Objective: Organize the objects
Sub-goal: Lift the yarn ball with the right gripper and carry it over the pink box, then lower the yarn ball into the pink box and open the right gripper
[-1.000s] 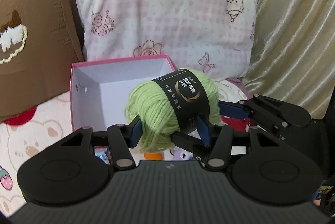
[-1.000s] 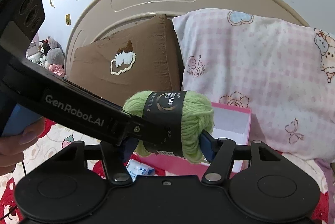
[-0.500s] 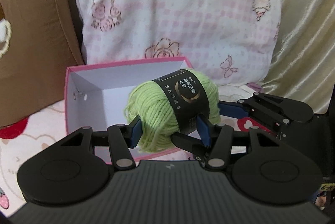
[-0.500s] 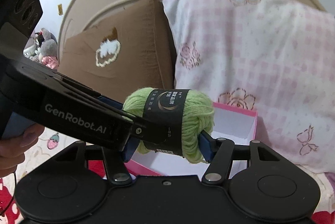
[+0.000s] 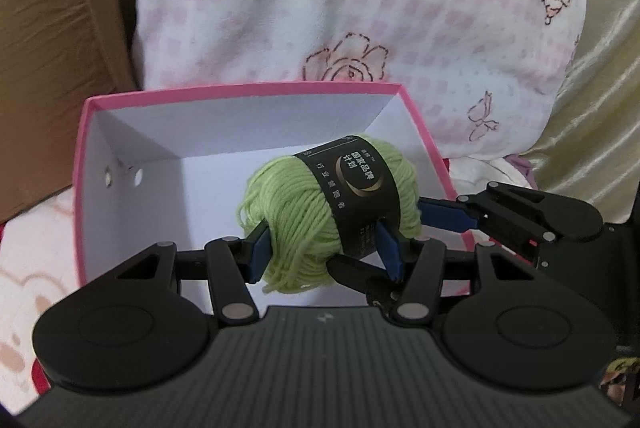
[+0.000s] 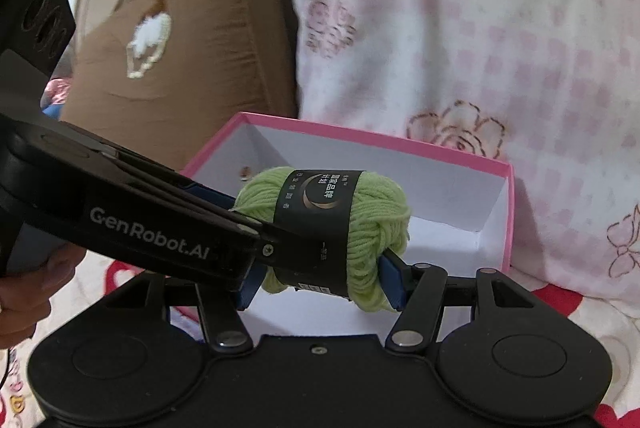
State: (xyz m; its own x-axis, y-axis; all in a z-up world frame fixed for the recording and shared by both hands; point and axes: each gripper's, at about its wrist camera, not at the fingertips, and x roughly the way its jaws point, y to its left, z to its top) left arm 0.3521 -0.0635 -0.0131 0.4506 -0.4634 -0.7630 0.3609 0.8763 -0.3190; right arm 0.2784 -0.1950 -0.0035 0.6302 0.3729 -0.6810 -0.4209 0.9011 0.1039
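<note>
Two grippers share one load: the green yarn ball (image 5: pixel 320 216), wrapped in a black paper band, hangs over the open pink box (image 5: pixel 248 90) with the left gripper (image 5: pixel 324 252) pinching it from one pair of sides and the right gripper (image 6: pixel 320 282) clamped across it from the other. Blue pads of both tools press into the wool, so each claw is gripping the ball, neither spread free. Seen from the left wrist, the right gripper's fingers reach in from the box's right edge and cross just behind the ball. From the right wrist, the left tool's black arm cuts in over the box's left corner and hides the near-left side of the yarn. The box's white inside shows bare beneath the ball; whether the yarn touches the floor of it cannot be told. Behind the box leans a pink checked pillow (image 5: pixel 360 8) with rose prints, nearly touching the far rim. Left of the box stands a brown cushion (image 6: pixel 180 40). Right of the box hangs a gold curtain (image 5: pixel 600 88). A hand (image 6: pixel 28 284) grips the left tool's handle, well left of the box, above the printed bedsheet (image 5: pixel 24 268).
</note>
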